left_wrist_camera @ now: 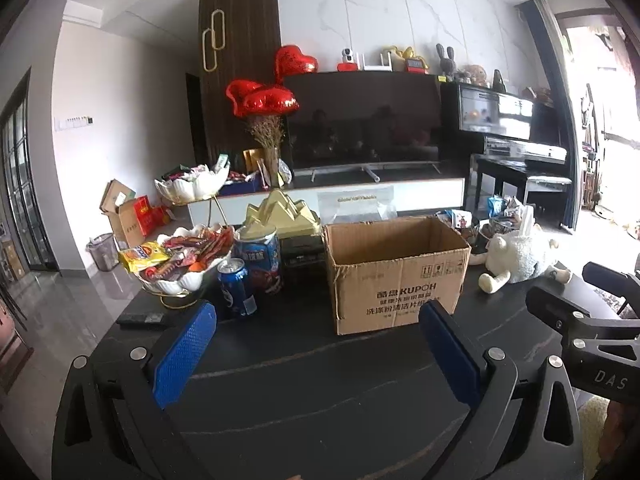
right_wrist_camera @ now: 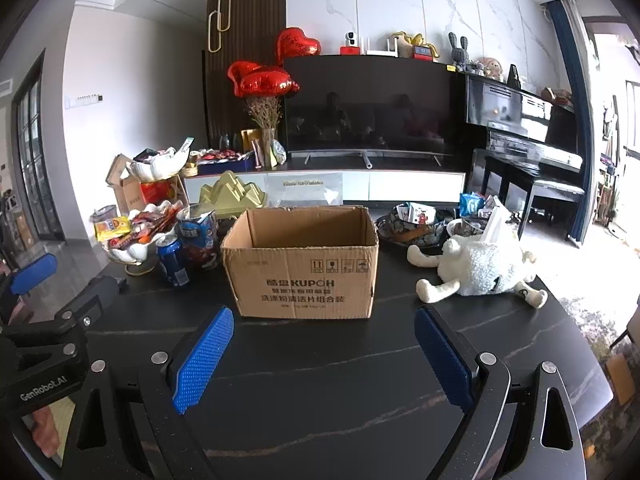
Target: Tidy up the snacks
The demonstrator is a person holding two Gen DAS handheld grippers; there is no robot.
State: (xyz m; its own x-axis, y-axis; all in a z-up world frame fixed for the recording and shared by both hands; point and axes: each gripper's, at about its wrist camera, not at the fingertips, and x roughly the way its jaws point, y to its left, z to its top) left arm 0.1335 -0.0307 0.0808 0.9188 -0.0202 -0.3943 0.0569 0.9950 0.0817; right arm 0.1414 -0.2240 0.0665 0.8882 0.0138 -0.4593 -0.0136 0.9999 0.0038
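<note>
Both grippers hover low over the dark table (right_wrist_camera: 320, 400), angled slightly down toward the cardboard box (right_wrist_camera: 304, 264). The left gripper (left_wrist_camera: 320, 356) is spread wide, nothing between its pads; the right gripper (right_wrist_camera: 324, 356) likewise. The box stands open-topped. Left of it: snack bowl (left_wrist_camera: 180, 264), blue can (left_wrist_camera: 236, 286). Right: plush sheep (right_wrist_camera: 480, 272). Bare tabletop lies before the box.

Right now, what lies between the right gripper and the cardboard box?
Nothing: in the right wrist view only bare dark tabletop separates the open right gripper from the cardboard box.
</note>
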